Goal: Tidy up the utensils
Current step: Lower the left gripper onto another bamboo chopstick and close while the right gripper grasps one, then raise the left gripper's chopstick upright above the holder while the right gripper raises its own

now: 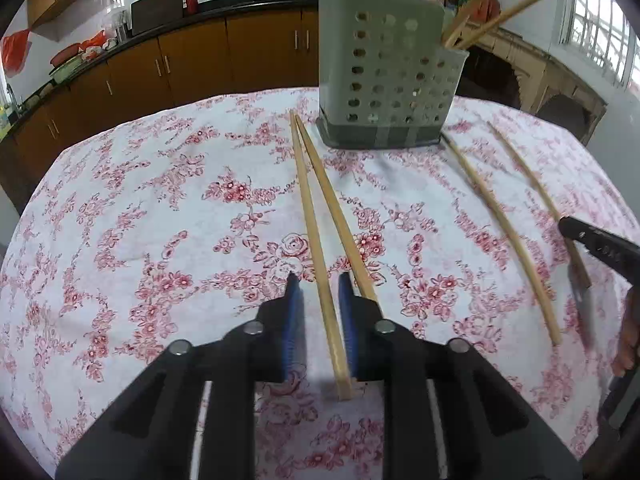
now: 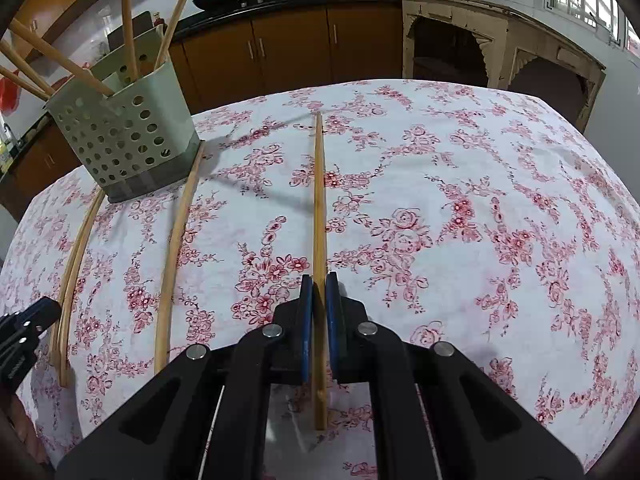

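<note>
A grey-green perforated utensil holder stands at the table's far side with several wooden chopsticks leaning in it. My left gripper is low over the cloth and straddles one chopstick. A gap shows beside its left pad, so it stands open. A second chopstick runs under the outside of its right finger. My right gripper is shut on another chopstick that points away across the table. One more loose chopstick lies between the two grippers.
A white cloth with red flowers covers the round table. Brown cabinets and a counter with woks stand behind, and a cream side table is at the right. A hand shows at the right edge.
</note>
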A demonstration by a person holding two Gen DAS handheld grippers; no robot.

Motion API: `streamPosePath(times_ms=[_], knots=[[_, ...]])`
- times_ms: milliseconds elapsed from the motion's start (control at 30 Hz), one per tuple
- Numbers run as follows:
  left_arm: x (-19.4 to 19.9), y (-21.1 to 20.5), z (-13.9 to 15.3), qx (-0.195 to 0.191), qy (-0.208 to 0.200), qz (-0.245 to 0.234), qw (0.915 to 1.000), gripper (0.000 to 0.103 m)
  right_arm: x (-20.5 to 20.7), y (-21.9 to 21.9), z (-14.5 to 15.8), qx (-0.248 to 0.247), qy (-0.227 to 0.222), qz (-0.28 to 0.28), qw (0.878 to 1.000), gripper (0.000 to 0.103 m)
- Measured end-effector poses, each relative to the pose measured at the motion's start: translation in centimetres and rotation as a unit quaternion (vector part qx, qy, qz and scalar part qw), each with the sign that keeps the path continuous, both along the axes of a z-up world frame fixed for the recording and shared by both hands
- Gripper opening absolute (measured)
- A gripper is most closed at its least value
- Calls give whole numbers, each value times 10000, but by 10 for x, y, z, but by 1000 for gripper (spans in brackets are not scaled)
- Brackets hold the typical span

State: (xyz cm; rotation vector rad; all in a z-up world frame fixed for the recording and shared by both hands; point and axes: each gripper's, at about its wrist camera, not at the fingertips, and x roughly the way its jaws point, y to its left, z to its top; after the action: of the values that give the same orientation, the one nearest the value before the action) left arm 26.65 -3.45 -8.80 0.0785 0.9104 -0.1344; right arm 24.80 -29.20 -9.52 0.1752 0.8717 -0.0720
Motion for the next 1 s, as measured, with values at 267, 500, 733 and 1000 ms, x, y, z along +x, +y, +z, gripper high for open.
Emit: streamPosePath(times_ms=[267, 500, 733, 1000], knots=[[11, 30, 0, 81, -23, 439, 9990, 8, 2, 11, 2, -41, -38, 205, 9998, 8], [14, 73, 1, -60, 33, 697, 9975, 8, 6, 15, 1, -129, -80, 247, 9996, 8], [10, 74, 1, -18, -71, 480, 9988, 12, 6, 14, 0, -116, -114, 261, 9995, 8], [10, 70, 0, 51, -76, 499, 9987, 15, 6, 15, 0, -162, -113, 259, 9995, 8]])
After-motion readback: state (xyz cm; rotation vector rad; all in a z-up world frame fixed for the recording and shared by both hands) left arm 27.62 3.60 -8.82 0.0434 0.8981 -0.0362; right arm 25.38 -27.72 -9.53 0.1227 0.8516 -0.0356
